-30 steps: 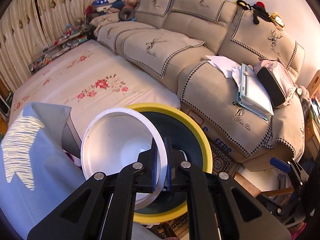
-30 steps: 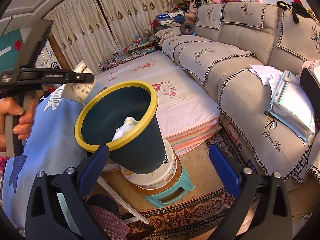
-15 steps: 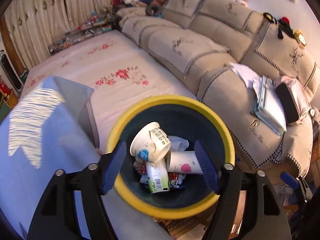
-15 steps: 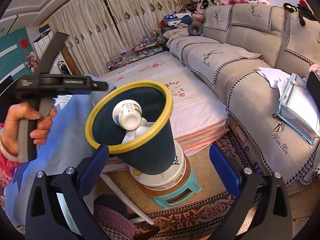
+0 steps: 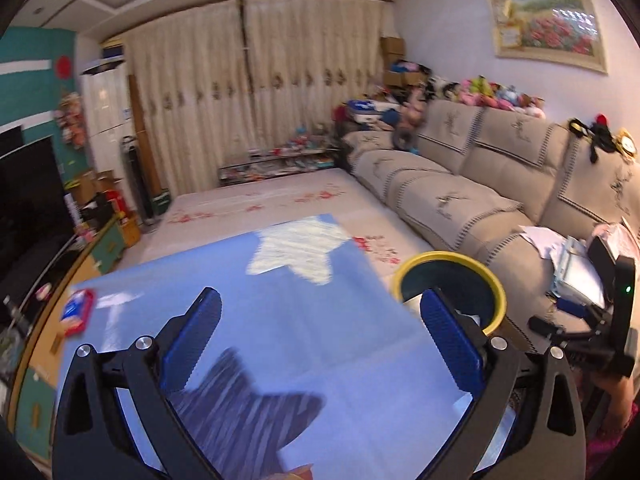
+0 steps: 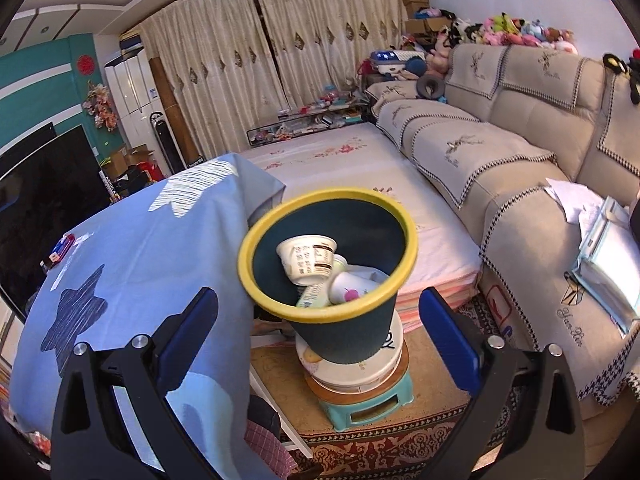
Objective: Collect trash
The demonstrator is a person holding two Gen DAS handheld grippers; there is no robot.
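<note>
The dark bin with a yellow rim [image 6: 332,268] stands on a stack of tubs and a green stool beside the table. Inside lie a white printed cup [image 6: 308,258], a second cup with a pink mark [image 6: 352,290] and a green-labelled bottle [image 6: 314,296]. My right gripper [image 6: 320,340] is open and empty in front of the bin. My left gripper [image 5: 320,340] is open and empty over the blue tablecloth [image 5: 280,320], with the bin [image 5: 448,280] at its right fingertip. A red and blue packet [image 5: 78,312] lies at the table's left edge.
A beige sofa [image 6: 520,152] with papers and a folder [image 6: 600,248] runs along the right. A floral mattress [image 6: 340,168] lies behind the bin. A television [image 6: 40,200] stands at the left. A patterned rug [image 6: 380,440] covers the floor.
My left gripper opened and dropped the white cup into the bin, then swung up and left over the table. The right gripper stayed open, shifting slightly.
</note>
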